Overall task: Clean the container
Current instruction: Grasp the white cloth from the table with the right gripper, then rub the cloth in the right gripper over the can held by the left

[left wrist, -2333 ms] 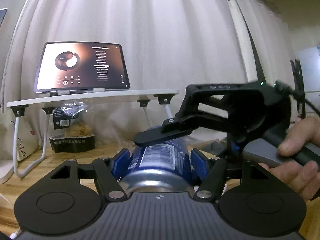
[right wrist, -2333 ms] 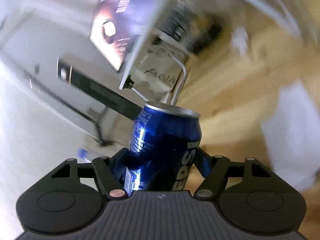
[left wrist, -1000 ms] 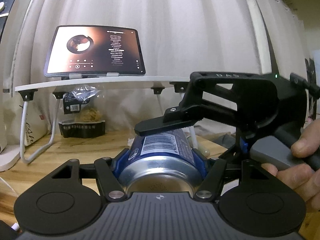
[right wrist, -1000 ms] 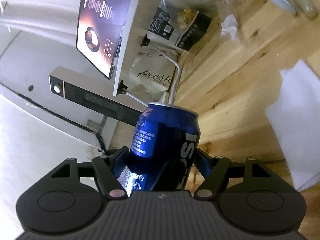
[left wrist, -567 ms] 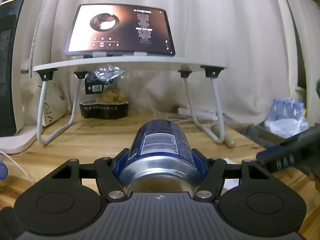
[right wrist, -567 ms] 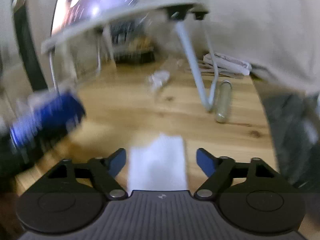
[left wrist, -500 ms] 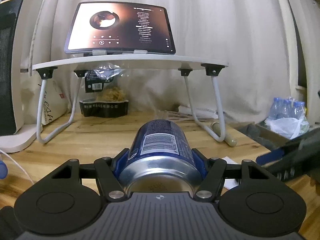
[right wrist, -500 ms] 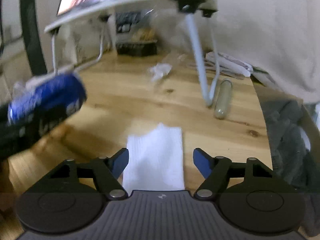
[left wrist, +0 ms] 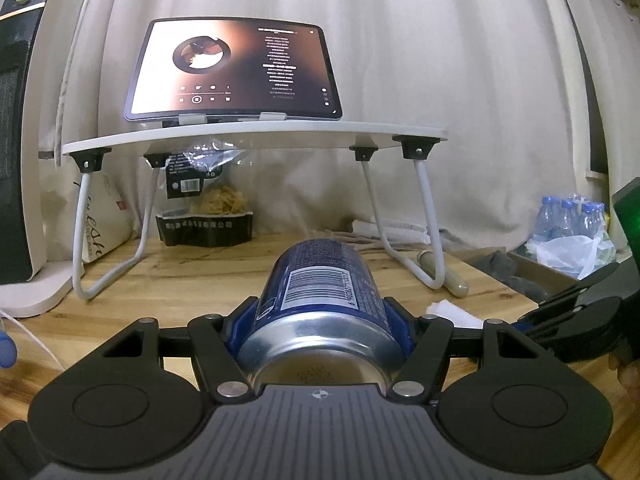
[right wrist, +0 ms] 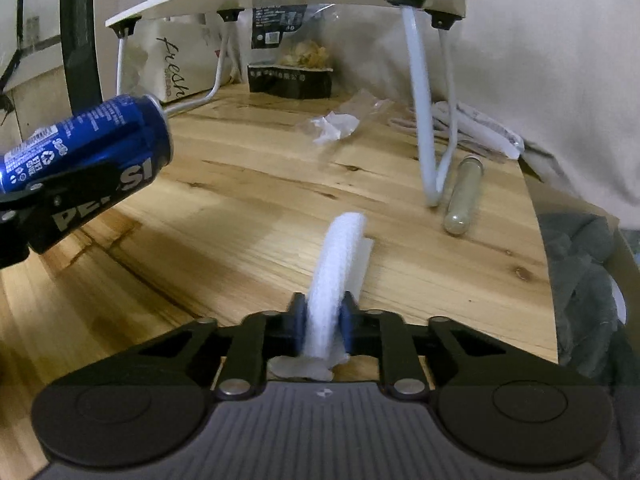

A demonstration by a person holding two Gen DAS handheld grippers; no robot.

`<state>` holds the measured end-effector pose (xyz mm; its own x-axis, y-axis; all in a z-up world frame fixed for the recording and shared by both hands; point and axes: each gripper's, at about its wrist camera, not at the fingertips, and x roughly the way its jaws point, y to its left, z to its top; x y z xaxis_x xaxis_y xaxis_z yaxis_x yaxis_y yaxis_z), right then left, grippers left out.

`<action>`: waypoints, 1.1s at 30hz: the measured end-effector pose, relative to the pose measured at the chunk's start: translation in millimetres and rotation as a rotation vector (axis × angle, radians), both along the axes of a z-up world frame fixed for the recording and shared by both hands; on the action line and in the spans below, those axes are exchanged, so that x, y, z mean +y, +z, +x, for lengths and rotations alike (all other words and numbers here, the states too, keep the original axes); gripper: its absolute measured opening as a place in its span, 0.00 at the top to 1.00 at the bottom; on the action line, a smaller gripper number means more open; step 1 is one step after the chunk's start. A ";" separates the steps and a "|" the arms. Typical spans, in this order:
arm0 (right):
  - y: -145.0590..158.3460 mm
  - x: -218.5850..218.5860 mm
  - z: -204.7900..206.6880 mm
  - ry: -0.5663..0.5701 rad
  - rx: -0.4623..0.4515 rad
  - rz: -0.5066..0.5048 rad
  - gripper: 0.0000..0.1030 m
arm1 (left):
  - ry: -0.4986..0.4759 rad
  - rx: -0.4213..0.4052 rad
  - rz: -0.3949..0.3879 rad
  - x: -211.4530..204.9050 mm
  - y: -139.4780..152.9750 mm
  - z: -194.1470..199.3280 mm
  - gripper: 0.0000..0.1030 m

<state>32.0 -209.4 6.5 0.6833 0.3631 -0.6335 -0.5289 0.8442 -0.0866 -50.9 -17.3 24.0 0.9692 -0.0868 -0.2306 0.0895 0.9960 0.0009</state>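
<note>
My left gripper (left wrist: 320,316) is shut on a blue Pepsi can (left wrist: 320,280), held lying along the fingers with its silver base toward the camera, above the wooden table. The can (right wrist: 92,148) also shows at the left of the right wrist view. My right gripper (right wrist: 323,320) is shut on a folded white paper towel (right wrist: 340,256), which arches up off the table (right wrist: 240,208) between the blue pads. The right gripper's body (left wrist: 580,328) shows low at the right of the left wrist view.
A white folding stand (left wrist: 256,136) carries a lit tablet (left wrist: 232,68). Under it are a snack bag (left wrist: 204,216) and a tote bag (right wrist: 180,64). A crumpled wrapper (right wrist: 340,124) and a glass tube (right wrist: 464,200) lie on the table. A heater (left wrist: 16,160) stands left; bottled water (left wrist: 572,224) is far right.
My right gripper let go of the can, swung down to the table and closed on the paper towel, lifting its fold. The left gripper kept the can and held almost still.
</note>
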 end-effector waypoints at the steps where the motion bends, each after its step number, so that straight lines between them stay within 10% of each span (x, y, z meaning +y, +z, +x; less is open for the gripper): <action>1: 2.3 -4.2 0.1 -0.001 -0.005 0.014 0.89 | -0.001 -0.001 0.001 -0.4 0.1 0.0 0.35; 14: 106.7 10.5 -40.6 0.220 -0.124 0.274 0.89 | -0.005 -0.004 0.004 -1.0 -0.9 -0.7 0.35; 24: 104.0 62.1 -61.3 0.475 0.045 0.262 0.89 | -0.028 -0.016 0.013 -0.2 -0.1 -1.3 0.35; 33: 100.3 58.9 -41.2 0.383 -0.020 0.219 0.89 | -0.088 -0.051 0.028 -4.1 0.7 -8.6 0.36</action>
<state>-9.2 -150.5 106.8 0.4848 0.7165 -0.5015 -0.8072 0.5874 0.0590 -59.5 -21.4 24.6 0.9686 -0.1663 -0.1846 0.1757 0.9838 0.0357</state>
